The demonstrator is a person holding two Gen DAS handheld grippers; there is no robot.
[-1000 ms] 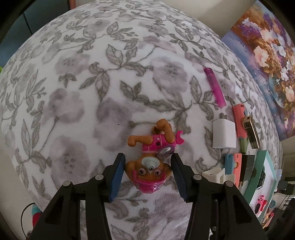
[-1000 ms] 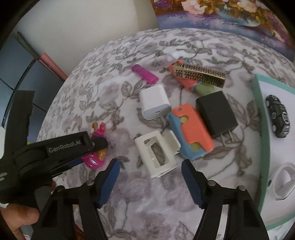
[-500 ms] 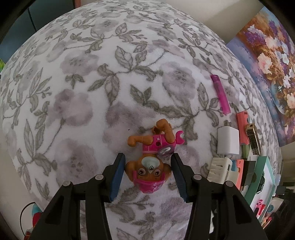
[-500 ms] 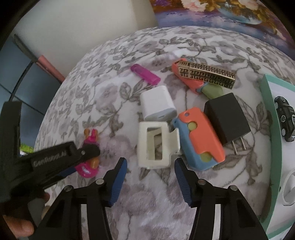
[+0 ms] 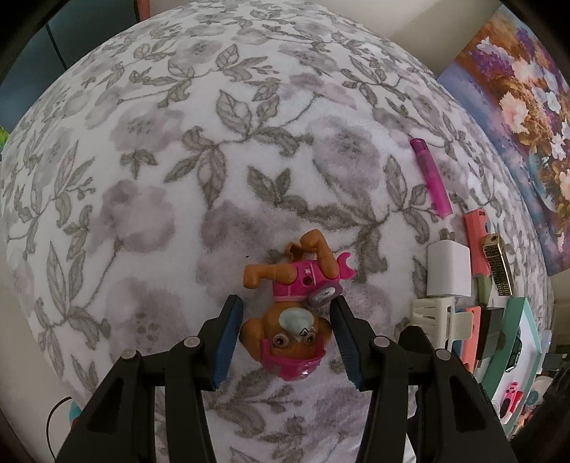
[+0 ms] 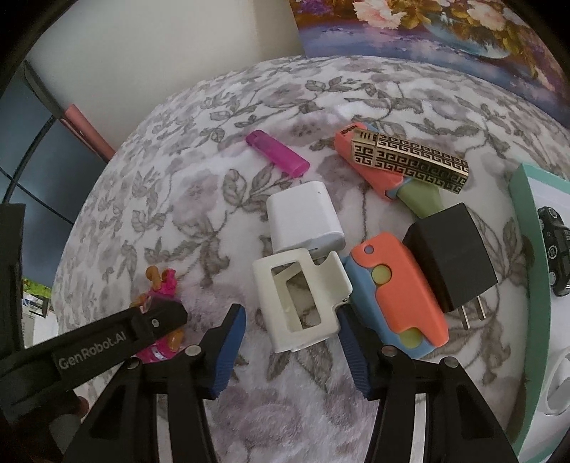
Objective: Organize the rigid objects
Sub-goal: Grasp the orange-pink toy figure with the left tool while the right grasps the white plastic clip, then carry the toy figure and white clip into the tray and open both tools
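An orange and pink toy dog figure [image 5: 292, 313] lies on the floral blanket [image 5: 178, 178]. My left gripper [image 5: 286, 338] is open, with its jaws on either side of the figure's head. My right gripper [image 6: 290, 342] is open around the near end of a cream plastic holder [image 6: 302, 295]. Beside that holder lie a white charger [image 6: 302, 220], an orange and blue case [image 6: 399, 295], a black charger [image 6: 449, 256], a pink lighter [image 6: 278, 153] and a gold patterned bar [image 6: 409, 160]. The toy dog figure [image 6: 160, 285] and my left gripper's finger [image 6: 153, 320] show at the left of the right wrist view.
A teal-rimmed white tray [image 6: 527, 228] at the right holds a black toy car [image 6: 554, 245] and a white ring. A flower painting [image 6: 427, 28] leans at the back. The blanket drops off at the left edge, where a pink rod [image 6: 89, 131] stands.
My right gripper has moved forward and left until its jaws stand around the cream holder, and they have narrowed. My left gripper stays open around the toy dog.
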